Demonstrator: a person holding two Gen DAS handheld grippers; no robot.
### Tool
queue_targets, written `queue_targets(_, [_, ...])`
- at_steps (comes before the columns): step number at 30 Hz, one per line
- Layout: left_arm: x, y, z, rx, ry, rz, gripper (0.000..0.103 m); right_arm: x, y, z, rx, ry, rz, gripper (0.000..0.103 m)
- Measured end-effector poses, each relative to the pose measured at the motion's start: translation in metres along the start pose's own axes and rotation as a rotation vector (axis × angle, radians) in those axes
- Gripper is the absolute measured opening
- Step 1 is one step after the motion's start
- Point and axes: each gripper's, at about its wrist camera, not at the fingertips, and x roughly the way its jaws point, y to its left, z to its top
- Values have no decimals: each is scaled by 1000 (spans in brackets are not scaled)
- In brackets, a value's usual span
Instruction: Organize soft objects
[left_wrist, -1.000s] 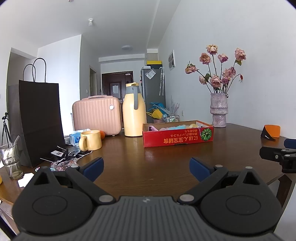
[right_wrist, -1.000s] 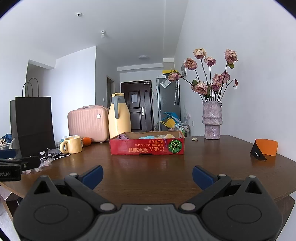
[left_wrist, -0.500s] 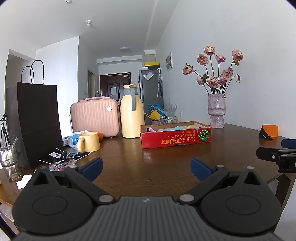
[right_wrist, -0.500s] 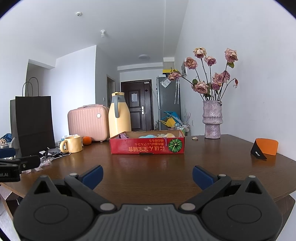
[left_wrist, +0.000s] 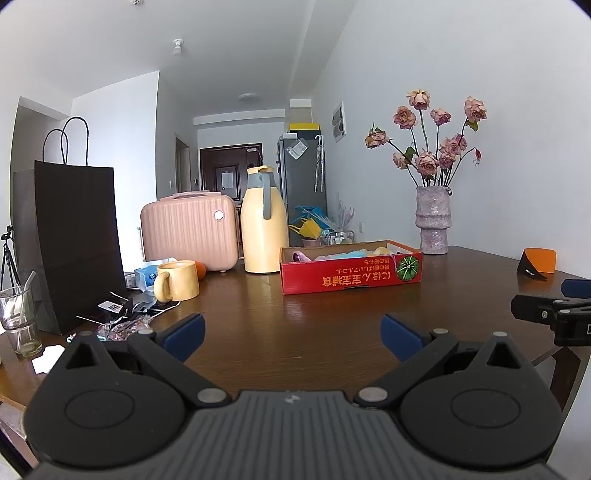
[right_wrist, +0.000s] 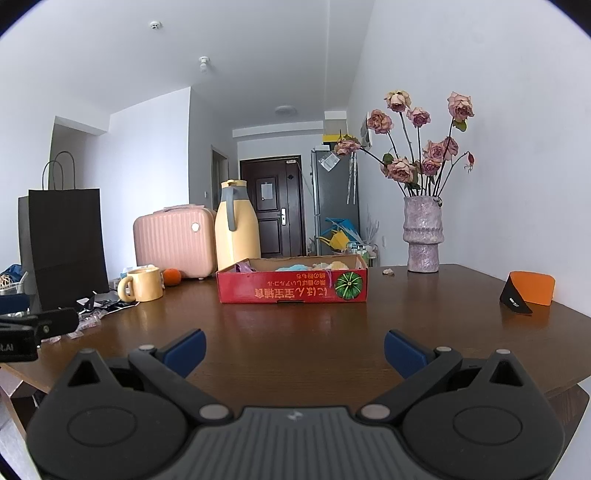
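A red cardboard box (left_wrist: 351, 273) stands on the dark wooden table (left_wrist: 295, 328), also in the right wrist view (right_wrist: 291, 288). Pink, blue and yellow soft objects (left_wrist: 347, 254) lie inside it, mostly hidden by its wall; they also show in the right wrist view (right_wrist: 306, 266). My left gripper (left_wrist: 291, 334) is open and empty, above the table's near edge, well short of the box. My right gripper (right_wrist: 294, 350) is open and empty, likewise short of the box. Each gripper shows at the edge of the other's view.
A yellow jug (left_wrist: 264, 221), pink case (left_wrist: 190, 229), yellow mug (left_wrist: 177, 280), black paper bag (left_wrist: 74, 240), glass (left_wrist: 18, 321) and wrappers (left_wrist: 125, 314) crowd the left. A vase of roses (left_wrist: 432, 225) and an orange-black object (left_wrist: 537, 264) stand right.
The left wrist view has tilted up and shifted slightly, so the box sits a little lower and further left. The right wrist view barely changed. Both grippers stay open.
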Motion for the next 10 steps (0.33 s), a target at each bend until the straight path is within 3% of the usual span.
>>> queue_targets(10, [-2, 0, -1, 0, -4, -2, 103, 0, -2, 0, 0, 1, -1, 103])
